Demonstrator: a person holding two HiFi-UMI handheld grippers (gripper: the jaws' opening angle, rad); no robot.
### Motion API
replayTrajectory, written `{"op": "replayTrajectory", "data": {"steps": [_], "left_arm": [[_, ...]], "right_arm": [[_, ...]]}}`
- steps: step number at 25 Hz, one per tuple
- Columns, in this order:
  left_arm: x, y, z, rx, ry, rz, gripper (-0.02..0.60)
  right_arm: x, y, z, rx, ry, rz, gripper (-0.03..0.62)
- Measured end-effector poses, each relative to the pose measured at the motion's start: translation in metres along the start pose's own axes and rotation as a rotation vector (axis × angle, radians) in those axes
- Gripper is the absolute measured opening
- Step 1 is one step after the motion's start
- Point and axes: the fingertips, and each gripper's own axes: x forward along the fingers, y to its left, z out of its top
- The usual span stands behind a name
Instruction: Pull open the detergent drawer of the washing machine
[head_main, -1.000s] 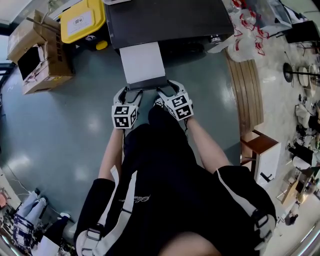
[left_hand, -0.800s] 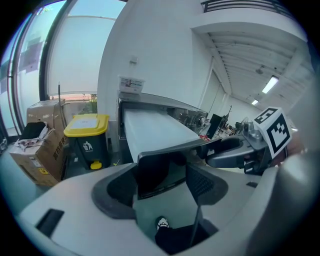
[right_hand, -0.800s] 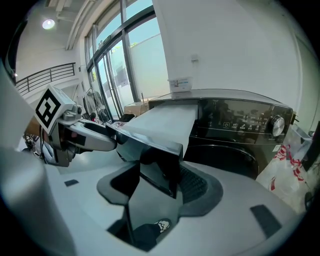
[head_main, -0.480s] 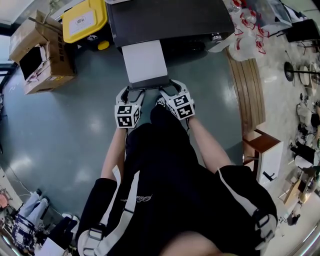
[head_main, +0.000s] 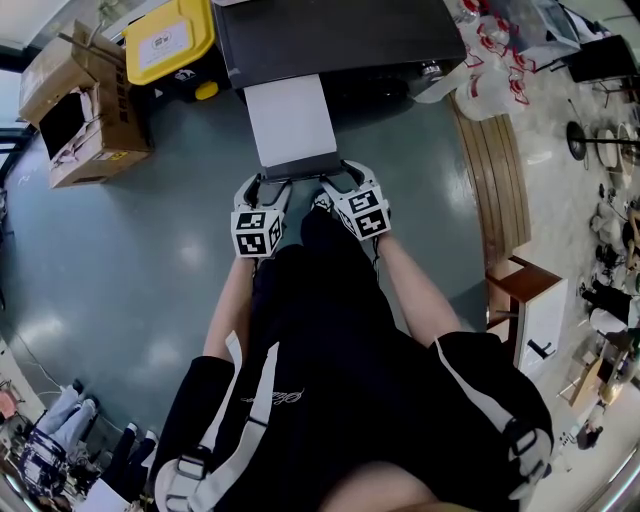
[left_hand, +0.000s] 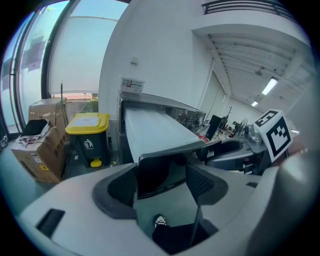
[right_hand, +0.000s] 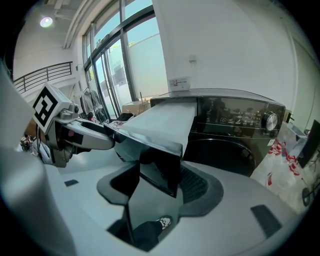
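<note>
The drawer (head_main: 290, 120) stands far out of the washer (head_main: 340, 40), its pale top reaching toward the person and its dark front panel (left_hand: 161, 172) at the near end, between the two grippers. The left gripper (head_main: 268, 186) sits at the panel's left corner and the right gripper (head_main: 338, 178) at its right corner, both slanted down from the standing person's arms. Each has its jaws wide apart with a corner of the panel between the pads. In both gripper views the panel runs on past the inner pad, so neither pair spans it, and I see no pad pressed flat on it (a light touch on a side edge can't be ruled out). Taking both corners at once looks meant to keep the pull square, so that the long drawer doesn't skew or jam in its slot. Judging by how much is exposed, the opening is all but done.
</note>
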Motion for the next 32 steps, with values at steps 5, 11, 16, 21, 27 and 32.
{"op": "replayTrajectory", "data": {"steps": [5,11,16,21,27,32], "left_arm": [[-0.005,-0.002,-0.005,-0.002,0.002,-0.002,0.299],[-0.010,-0.007,-0.010,0.000,0.007,-0.003,0.299],[-0.013,-0.006,-0.013,-0.001,0.004,-0.005,0.299],[-0.016,-0.010,-0.014,-0.003,0.005,-0.006,0.299],[-0.019,-0.010,-0.017,-0.004,0.000,-0.007,0.299],[-0.016,-0.013,-0.023,0.011,0.018,0.000,0.299]], "right_arm": [[-0.004,0.005,-0.005,0.004,0.003,-0.011,0.252],[-0.009,0.008,-0.010,0.005,0.000,-0.017,0.252],[-0.009,0.011,-0.014,0.006,0.005,-0.023,0.252],[-0.013,0.012,-0.016,0.006,0.005,-0.025,0.252],[-0.014,0.016,-0.019,0.007,0.004,-0.030,0.252],[-0.013,0.013,-0.026,0.015,0.024,-0.028,0.255]]}}
